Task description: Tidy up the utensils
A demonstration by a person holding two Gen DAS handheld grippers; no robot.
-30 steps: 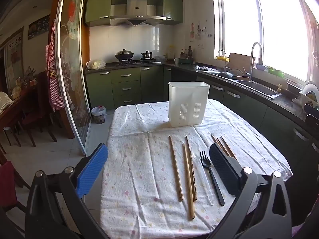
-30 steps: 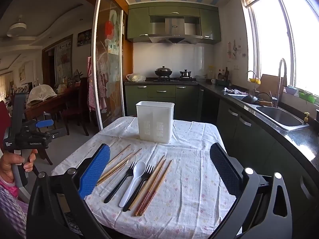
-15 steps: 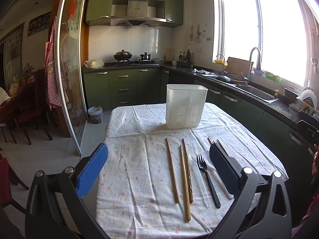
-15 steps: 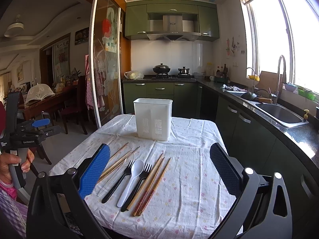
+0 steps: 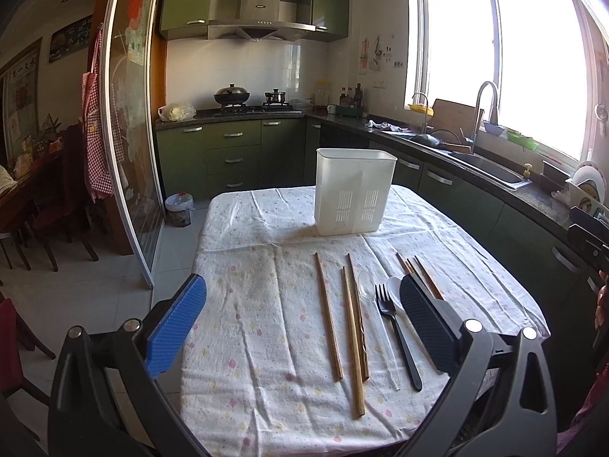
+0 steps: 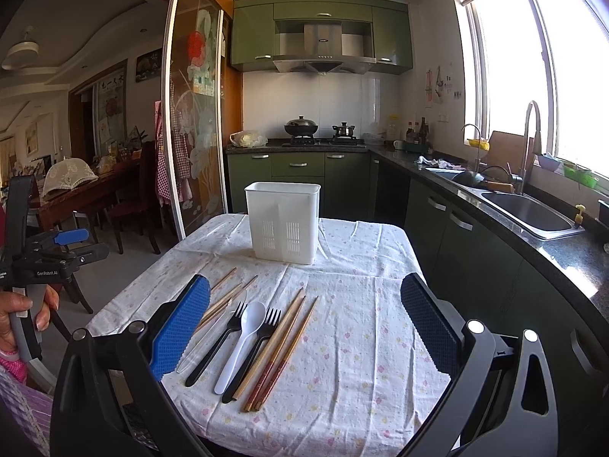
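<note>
Utensils lie loose between our wide-open, empty left gripper (image 5: 302,327) and right gripper (image 6: 304,323), low centre of both frames: chopsticks (image 6: 279,346), forks (image 6: 217,344), a white spoon (image 6: 243,337). We judge them light, stiff and slippery, best pinched mid-handle. Beyond, mid-frame on the table (image 6: 361,342), the white holder (image 6: 283,221) shows nothing inside.

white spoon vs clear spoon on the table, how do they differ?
The white spoon is opaque and stands out; the clear spoon is see-through and hard to spot against the cloth. The white spoon lies between the two black forks; the clear spoon lies left of both, beside the chopsticks. Both lie flat, bowls toward the white holder.
</note>
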